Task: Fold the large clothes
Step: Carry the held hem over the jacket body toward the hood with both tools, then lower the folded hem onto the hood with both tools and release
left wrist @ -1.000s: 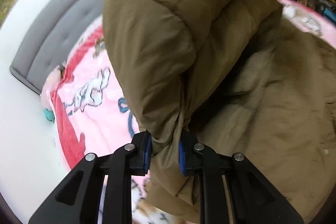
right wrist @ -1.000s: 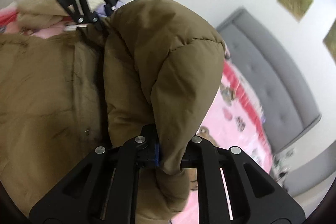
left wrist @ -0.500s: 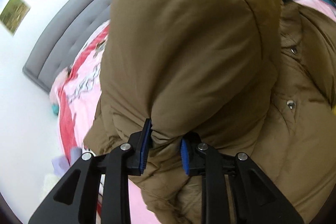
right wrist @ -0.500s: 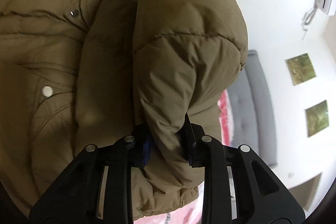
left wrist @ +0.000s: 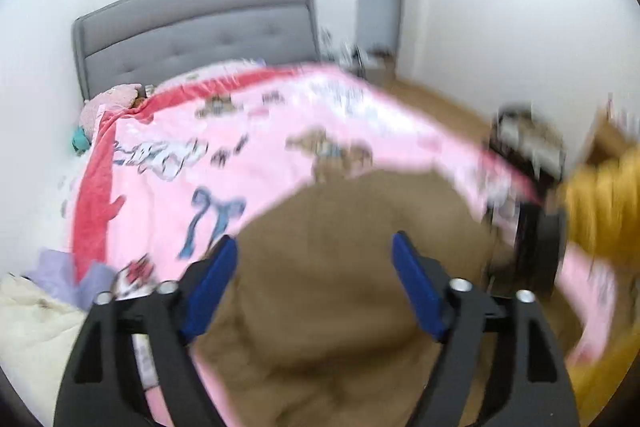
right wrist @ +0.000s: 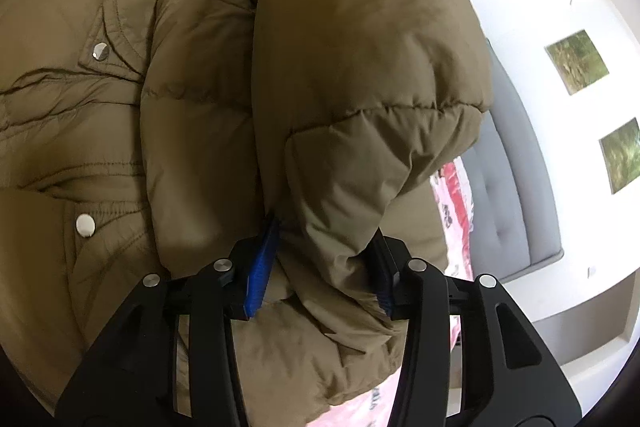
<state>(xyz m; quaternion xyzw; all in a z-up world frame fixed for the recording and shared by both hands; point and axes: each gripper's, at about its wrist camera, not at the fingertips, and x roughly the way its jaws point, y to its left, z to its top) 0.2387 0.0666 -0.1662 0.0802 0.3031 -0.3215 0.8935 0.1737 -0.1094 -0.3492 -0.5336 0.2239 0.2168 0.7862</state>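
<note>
left claw [left wrist: 314, 263] spread, right claw [right wrist: 320, 251] pinching jacket [right wrist: 360, 75]

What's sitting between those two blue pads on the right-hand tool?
A bunched fold of the brown puffer jacket fills the gap of the right tool, pinched between its blue pads, as the right wrist view shows.

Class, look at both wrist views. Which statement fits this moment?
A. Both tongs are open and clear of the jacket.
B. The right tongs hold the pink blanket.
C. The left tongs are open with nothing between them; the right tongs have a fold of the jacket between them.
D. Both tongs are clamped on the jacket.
C: the left tongs stand wide apart above the brown jacket, while the right tongs have a puffy fold of it between their pads.
</note>
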